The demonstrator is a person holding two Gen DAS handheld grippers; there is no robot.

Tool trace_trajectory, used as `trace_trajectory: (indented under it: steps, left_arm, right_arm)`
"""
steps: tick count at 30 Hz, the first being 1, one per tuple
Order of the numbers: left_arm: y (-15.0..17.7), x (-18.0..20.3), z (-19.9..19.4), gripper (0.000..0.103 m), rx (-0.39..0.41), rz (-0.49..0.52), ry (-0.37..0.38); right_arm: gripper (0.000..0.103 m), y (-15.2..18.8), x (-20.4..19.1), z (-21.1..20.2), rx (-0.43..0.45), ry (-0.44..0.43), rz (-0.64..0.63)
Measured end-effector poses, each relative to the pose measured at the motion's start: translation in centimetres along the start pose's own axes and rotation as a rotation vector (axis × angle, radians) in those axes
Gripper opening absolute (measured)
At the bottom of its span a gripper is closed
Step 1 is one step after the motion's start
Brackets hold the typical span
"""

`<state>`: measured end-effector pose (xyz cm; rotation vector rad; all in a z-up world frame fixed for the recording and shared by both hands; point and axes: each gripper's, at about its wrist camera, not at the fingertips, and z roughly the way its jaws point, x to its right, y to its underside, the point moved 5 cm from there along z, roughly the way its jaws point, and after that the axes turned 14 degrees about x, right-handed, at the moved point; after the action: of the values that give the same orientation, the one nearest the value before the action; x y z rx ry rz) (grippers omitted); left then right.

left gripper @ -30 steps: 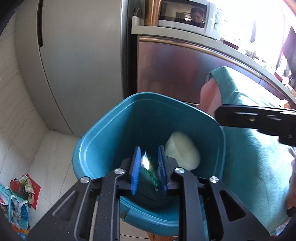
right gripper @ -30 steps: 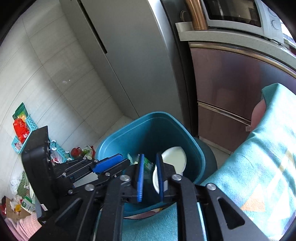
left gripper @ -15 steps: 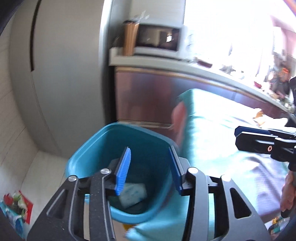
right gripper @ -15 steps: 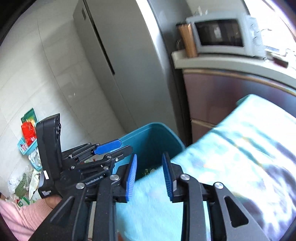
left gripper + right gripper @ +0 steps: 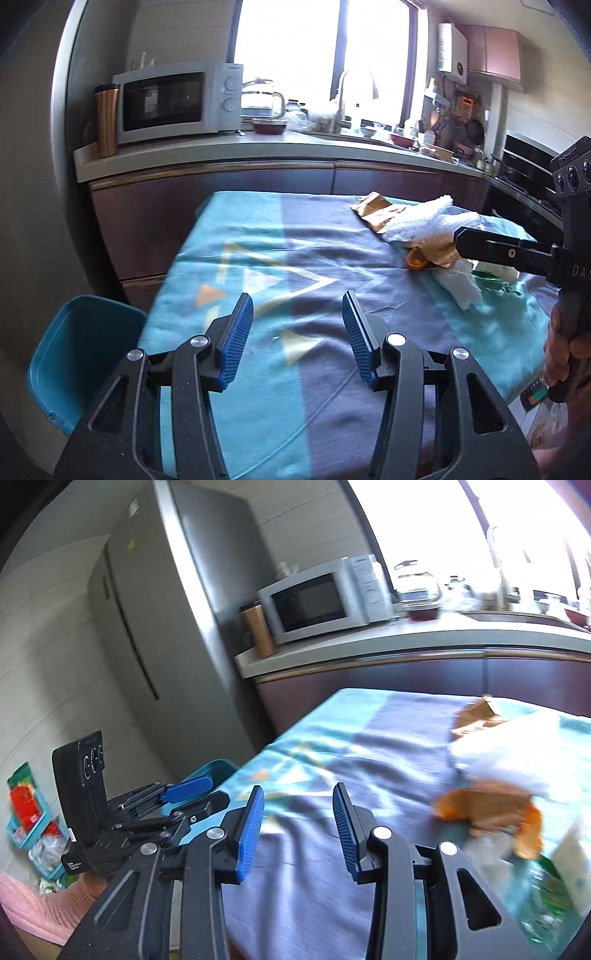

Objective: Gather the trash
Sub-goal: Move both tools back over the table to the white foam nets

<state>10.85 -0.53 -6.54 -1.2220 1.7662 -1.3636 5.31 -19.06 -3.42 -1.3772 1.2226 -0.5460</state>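
Observation:
A teal trash bin (image 5: 77, 354) stands on the floor at the table's left end; its rim also shows in the right wrist view (image 5: 218, 770). A trash pile lies on the blue patterned tablecloth (image 5: 288, 258) at the right: brown paper (image 5: 376, 212), white tissue (image 5: 424, 221), an orange peel (image 5: 417, 260) and a green wrapper (image 5: 498, 280). The orange peel (image 5: 491, 812) and a green wrapper (image 5: 546, 893) show blurred in the right wrist view. My left gripper (image 5: 297, 332) is open and empty over the cloth. My right gripper (image 5: 297, 827) is open and empty, left of the pile.
A counter (image 5: 258, 147) behind the table carries a microwave (image 5: 173, 101), a copper tumbler (image 5: 107, 120), a kettle (image 5: 264, 99) and a sink. A tall fridge (image 5: 162, 627) stands at the left. Baskets of packets (image 5: 26, 812) sit on the floor.
Both grippers let their trash go into the bin, opened wide, and swung up and to the right from the bin to over the table.

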Motion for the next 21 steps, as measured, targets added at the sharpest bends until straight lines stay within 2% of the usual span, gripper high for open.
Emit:
trace_trajectory:
  steps: [4,9,11,17,21]
  left_arm:
    - [-0.1,4.1,1.9,0.050,-0.012,0.056,0.066]
    - [-1.5,7.9,4.4,0.051,0.002,0.103,0.124]
    - [-2.3,9.1,5.5,0.053,0.010,0.125,0.150]
    - [-3.8,13.2,9.2,0.054,0.020,0.207,0.202]
    - [-4.0,14.7,11.5,0.054,0.003,0.218,0.220]
  right_arm:
    - [0.040,-0.5,3.6,-3.2,0.053,0.101,0.020]
    - [0.046,-1.3,8.4,-5.1,0.104,0.225,0.069]
    - [0.052,-1.6,10.1,-5.1,0.110,0.270,0.086]
    - [0.059,-1.6,13.9,-4.1,0.095,0.307,0.149]
    - [0.061,-0.9,15.0,-2.8,0.065,0.305,0.179]
